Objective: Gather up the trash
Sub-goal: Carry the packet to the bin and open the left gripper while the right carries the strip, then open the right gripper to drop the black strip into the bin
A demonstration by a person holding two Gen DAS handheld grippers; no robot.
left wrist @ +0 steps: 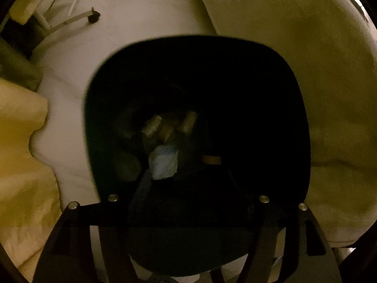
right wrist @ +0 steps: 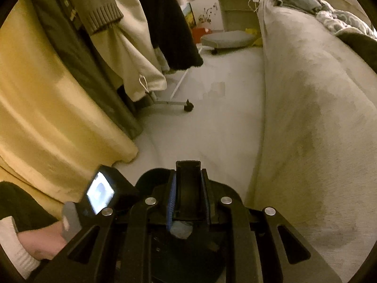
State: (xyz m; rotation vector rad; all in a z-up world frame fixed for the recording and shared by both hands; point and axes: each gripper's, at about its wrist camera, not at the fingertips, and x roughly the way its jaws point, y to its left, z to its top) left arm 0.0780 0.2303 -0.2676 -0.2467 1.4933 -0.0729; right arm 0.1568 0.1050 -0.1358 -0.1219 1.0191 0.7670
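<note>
I look straight down through the left gripper (left wrist: pixel 188 168) into the black bin (left wrist: pixel 271 75), which stands on the pale floor (left wrist: pixel 132 11) between a yellow cloth (left wrist: pixel 21 141) and the edge of a cream mattress (left wrist: pixel 318 70). As far as the dim view lets me judge, its jaws stand apart with nothing pressed between them. The crumpled white-and-blue wad (left wrist: pixel 165 162) sits low in the bin, just beside what I take for one finger's pad, near some pale rolls (left wrist: pixel 153 125) at the bottom. I cannot tell whether the wad has dropped clear or hangs on that pad. If it clings, lifting out would drag it back over the rim and onto the floor. The right gripper (right wrist: pixel 188 188) is clamped together on a black piece (right wrist: pixel 188 184) that I take for the bin's wall, though I am not certain. With that grip so near the rim, any sideways pull from me could tip the bin and spill what is collected. The left hand (right wrist: pixel 40 245) sits close beside the right gripper, so a hasty withdrawal could knock the two together or catch the rim.
</note>
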